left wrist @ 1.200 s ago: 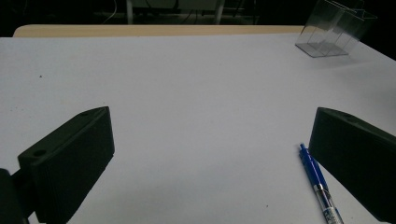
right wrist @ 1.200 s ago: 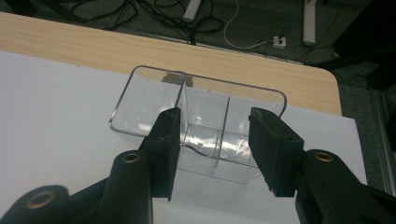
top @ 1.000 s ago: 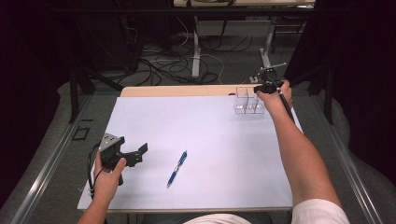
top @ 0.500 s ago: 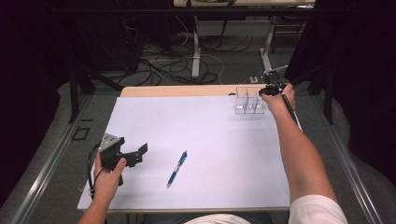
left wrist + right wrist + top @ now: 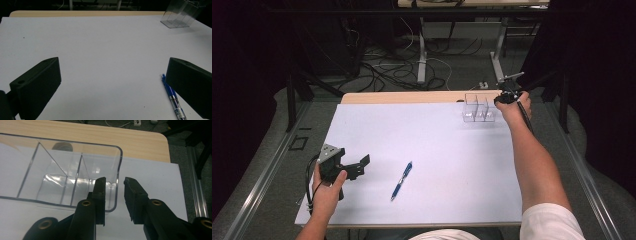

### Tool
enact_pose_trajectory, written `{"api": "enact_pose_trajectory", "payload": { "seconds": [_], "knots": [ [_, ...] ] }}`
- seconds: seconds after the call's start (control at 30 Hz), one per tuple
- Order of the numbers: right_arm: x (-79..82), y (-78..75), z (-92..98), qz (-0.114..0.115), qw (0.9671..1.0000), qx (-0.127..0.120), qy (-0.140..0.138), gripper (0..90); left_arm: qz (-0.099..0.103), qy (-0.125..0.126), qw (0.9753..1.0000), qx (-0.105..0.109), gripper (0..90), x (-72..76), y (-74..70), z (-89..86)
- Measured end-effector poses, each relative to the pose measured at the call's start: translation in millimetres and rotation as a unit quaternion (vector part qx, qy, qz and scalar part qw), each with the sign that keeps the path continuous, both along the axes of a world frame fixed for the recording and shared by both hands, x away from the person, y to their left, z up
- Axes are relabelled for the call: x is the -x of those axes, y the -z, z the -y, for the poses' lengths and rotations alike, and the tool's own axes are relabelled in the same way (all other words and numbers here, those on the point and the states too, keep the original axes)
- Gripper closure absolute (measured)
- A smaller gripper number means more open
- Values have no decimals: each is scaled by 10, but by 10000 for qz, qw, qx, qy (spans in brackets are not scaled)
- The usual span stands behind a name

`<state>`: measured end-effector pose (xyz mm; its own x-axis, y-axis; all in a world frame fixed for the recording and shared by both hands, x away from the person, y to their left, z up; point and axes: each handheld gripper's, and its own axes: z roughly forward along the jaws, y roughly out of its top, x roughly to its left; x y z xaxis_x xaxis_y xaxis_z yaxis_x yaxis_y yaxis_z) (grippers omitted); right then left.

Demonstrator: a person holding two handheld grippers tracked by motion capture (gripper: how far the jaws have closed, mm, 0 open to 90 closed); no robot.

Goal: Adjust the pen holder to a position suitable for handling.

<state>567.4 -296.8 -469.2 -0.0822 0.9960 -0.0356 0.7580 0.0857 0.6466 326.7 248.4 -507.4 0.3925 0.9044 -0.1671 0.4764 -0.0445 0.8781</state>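
Two tools: left tool (image 5: 354, 167) at lower left of the high view, right tool (image 5: 507, 95) at upper right. Two black jaws on each. One blue pen (image 5: 402, 180) lower centre on the white sheet. One clear plastic organizer (image 5: 478, 108) at upper right, three compartments counted in the right gripper view, two dividers. One white sheet (image 5: 432, 145) covering one wooden table (image 5: 402, 97). Two forearms in from the bottom edge, one hand on each tool. One power strip (image 5: 483, 84) on the floor beyond the table.
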Motion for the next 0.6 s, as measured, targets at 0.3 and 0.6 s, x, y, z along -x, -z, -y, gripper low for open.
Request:
{"api": "enact_pose_trajectory", "payload": {
  "seconds": [0.3, 0.6],
  "knots": [
    [-44, 80, -22, -136, 9995, 126, 236, 843, -16, -59, 10000, 47, 1, 18, 10, -51],
    [-28, 67, -40, -195, 9981, -124, 565, 895, -45, -40, 10000, 6, 2, 30, 19, -39]
  ]
}}
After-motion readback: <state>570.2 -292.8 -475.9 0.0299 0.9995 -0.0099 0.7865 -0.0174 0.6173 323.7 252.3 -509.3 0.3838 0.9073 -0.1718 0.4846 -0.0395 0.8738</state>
